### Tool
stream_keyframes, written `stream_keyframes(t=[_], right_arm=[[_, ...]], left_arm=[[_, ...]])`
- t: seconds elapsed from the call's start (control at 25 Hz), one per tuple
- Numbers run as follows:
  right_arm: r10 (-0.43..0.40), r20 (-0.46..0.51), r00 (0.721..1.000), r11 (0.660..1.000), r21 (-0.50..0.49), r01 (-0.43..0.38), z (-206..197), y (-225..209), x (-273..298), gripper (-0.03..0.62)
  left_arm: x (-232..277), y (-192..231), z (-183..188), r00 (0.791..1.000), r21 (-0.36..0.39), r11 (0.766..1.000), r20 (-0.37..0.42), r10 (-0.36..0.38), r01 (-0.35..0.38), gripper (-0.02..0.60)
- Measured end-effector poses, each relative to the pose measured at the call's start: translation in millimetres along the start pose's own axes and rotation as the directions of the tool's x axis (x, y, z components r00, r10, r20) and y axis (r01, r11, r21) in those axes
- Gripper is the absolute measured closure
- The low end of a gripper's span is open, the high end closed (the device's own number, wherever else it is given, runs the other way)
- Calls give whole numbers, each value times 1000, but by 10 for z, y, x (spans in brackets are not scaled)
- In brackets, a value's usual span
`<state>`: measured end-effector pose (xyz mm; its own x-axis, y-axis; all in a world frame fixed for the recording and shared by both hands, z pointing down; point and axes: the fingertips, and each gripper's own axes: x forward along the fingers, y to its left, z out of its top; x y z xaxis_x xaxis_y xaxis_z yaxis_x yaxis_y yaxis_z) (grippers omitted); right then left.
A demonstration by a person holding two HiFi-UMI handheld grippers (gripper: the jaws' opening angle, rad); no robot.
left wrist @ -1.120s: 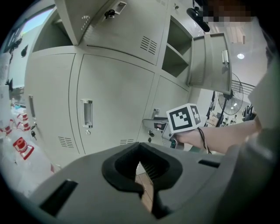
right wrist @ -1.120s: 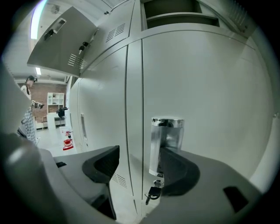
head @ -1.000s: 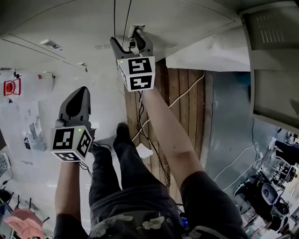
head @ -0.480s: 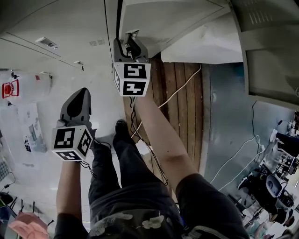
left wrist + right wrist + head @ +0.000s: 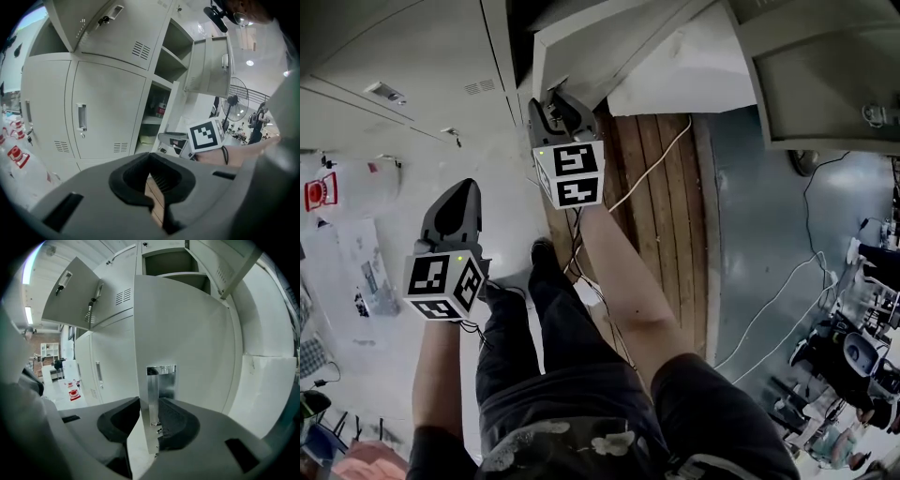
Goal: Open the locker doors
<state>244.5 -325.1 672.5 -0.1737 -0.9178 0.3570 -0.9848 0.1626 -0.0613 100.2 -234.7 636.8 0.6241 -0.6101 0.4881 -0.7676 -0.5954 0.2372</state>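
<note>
Right gripper view: right gripper (image 5: 150, 427) jaws closing on the locker door (image 5: 187, 333) by its handle (image 5: 161, 385), best pulled along its hinge arc; left gripper (image 5: 157, 204) jaws together, empty.

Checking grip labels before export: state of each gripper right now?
Left gripper: closed, empty.
Right gripper: fingers closing on the edge of the locker door, by its handle.
</note>
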Motion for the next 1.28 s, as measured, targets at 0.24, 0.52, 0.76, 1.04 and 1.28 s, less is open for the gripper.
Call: stream_keyframes(t=[0.24,0.52,0.76,1.04,1.28], right_arm=[[-42,-14,999,999,8,42,-120,-152,-295,392],[-20,-37,999,1000,-17,19,-254,-293,-635,382],[-8,-25,1000,999,-32,7,-341,-410,-903,396],[-22,-33,999,997,-72,19,-430,-557,-1161,430],[-39,-27,999,994,-101,36,-475,-683,-1350,472]], left_arm=[[-3,-75,-3,1000,6,1000,-3,-8,8,572],[-3,-299,-66,999,-20,999,-12,-45,45,572],[59,-452,-116,997,-29,997,-26,-68,67,572],[172,-617,-44,995,-29,995,-21,-98,97,573],[243,-714,-73,993,-46,992,-26,-119,118,572]])
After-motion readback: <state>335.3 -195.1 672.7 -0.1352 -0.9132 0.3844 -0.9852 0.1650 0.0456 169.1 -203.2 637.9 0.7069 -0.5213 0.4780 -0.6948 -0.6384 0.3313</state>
